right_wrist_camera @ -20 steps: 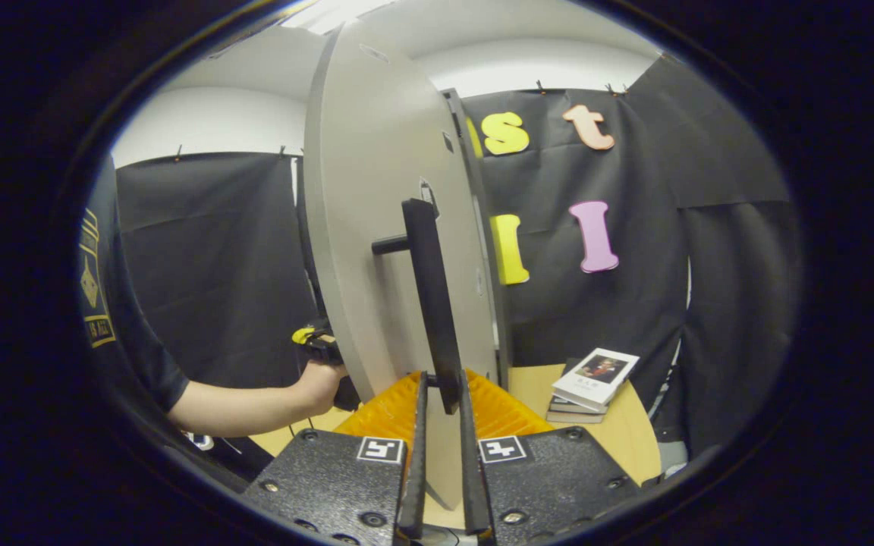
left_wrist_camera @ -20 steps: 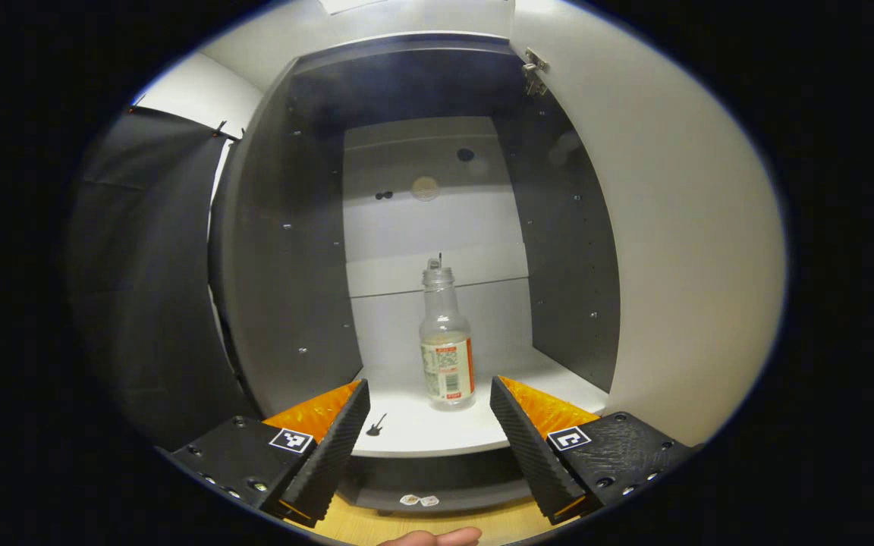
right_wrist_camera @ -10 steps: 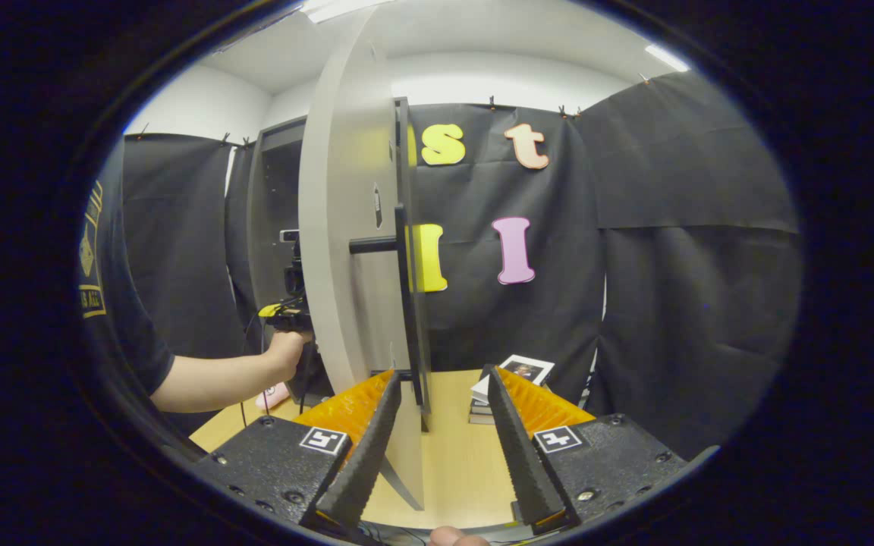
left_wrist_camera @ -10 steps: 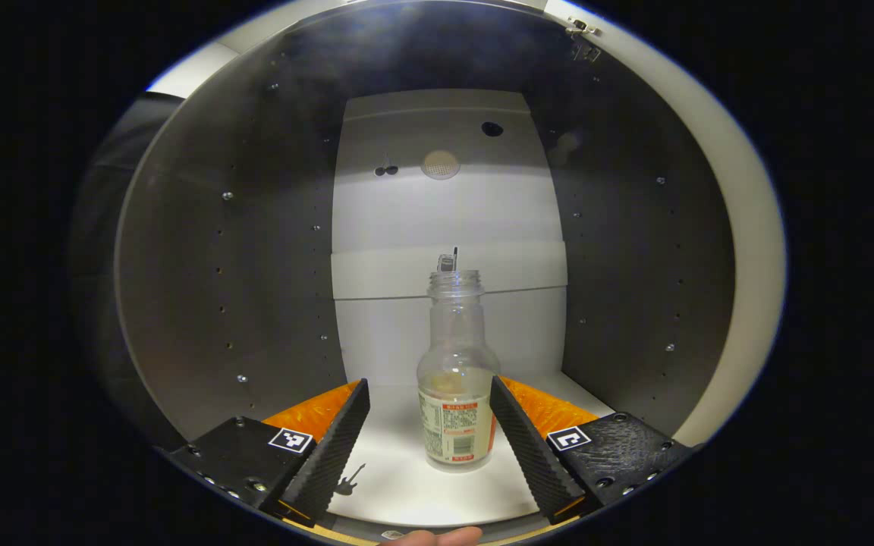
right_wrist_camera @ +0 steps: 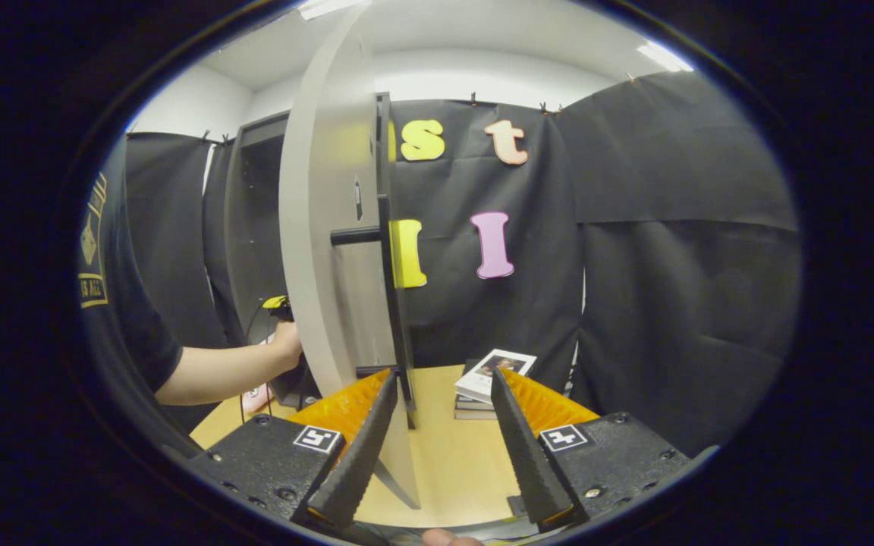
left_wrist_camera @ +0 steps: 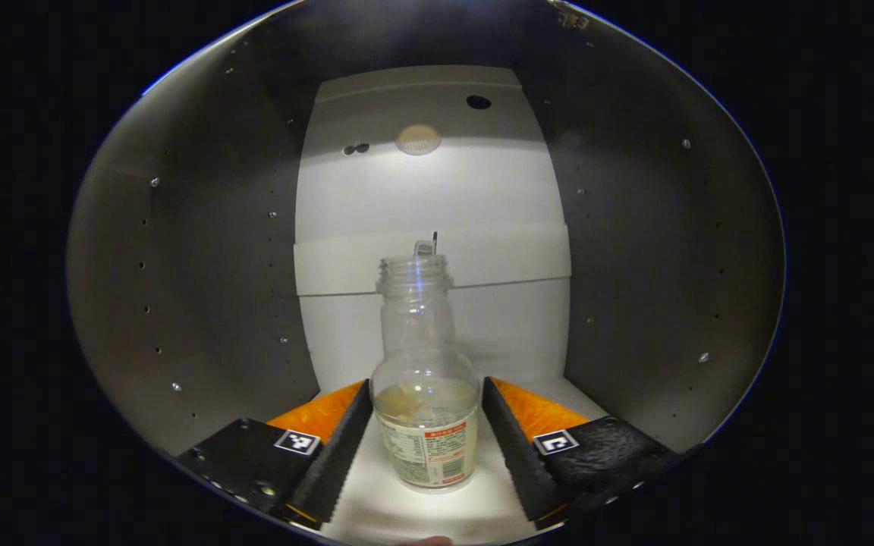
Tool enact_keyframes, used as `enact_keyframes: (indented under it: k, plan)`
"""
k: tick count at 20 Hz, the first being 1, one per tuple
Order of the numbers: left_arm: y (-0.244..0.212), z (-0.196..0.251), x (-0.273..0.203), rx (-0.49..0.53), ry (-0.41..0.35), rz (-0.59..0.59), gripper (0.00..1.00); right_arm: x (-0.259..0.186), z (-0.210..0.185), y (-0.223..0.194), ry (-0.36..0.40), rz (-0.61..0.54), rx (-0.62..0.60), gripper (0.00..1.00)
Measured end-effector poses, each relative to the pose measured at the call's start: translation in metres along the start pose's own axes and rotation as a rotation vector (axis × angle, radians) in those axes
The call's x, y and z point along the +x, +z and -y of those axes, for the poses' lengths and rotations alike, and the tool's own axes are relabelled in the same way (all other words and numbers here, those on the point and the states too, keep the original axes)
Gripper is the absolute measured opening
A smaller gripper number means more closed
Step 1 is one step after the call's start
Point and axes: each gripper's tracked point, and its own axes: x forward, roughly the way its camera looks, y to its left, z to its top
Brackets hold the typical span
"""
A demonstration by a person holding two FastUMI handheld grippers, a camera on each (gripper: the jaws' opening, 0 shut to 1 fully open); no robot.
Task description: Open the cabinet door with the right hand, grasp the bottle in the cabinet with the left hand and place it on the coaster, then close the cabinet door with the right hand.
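Observation:
Inside the open cabinet [left_wrist_camera: 179, 250], a clear uncapped bottle [left_wrist_camera: 422, 334] with a printed label stands upright on the white shelf [left_wrist_camera: 422, 512]. My left gripper [left_wrist_camera: 425, 387] is open around its lower body, one finger close on each side; I cannot tell if they touch it. In the right gripper view the grey cabinet door [right_wrist_camera: 323, 227] stands wide open, seen edge-on. Its black bar handle [right_wrist_camera: 388, 265] is just ahead of my right gripper [right_wrist_camera: 443, 373], which is open and holds nothing.
A person's forearm [right_wrist_camera: 232, 371] reaches behind the door toward the cabinet. A small stack of books [right_wrist_camera: 494, 375] lies on the wooden table [right_wrist_camera: 444, 462] past the door. A small pink item [right_wrist_camera: 257, 396] rests on the table below the forearm.
My left gripper went deeper into the cabinet until the bottle stood between its fingers. My right gripper let go of the door handle, opened and drew back slightly.

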Motion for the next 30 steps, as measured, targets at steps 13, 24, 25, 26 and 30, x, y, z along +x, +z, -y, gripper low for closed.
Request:
enact_keyframes:
  k: [13,24,25,26,30]
  plan:
    - [0.033,-0.002,-0.091,0.011,-0.046,0.053,0.76,-0.001,-0.002,0.006,0.151,0.035,-0.015,0.96]
    - [0.032,-0.067,-0.216,0.072,0.069,0.071,0.76,-0.020,-0.009,-0.031,0.349,-0.025,-0.162,0.96]
    - [0.028,-0.075,-0.230,0.078,0.087,0.069,0.76,-0.022,-0.004,-0.032,0.338,-0.017,-0.205,0.96]
    - [0.022,-0.084,-0.242,0.084,0.110,0.065,0.75,-0.023,0.000,-0.030,0.321,0.007,-0.265,0.96]
    - [-0.017,-0.116,-0.283,0.088,0.174,0.029,0.75,-0.027,-0.013,-0.039,0.330,0.068,-0.435,0.97]
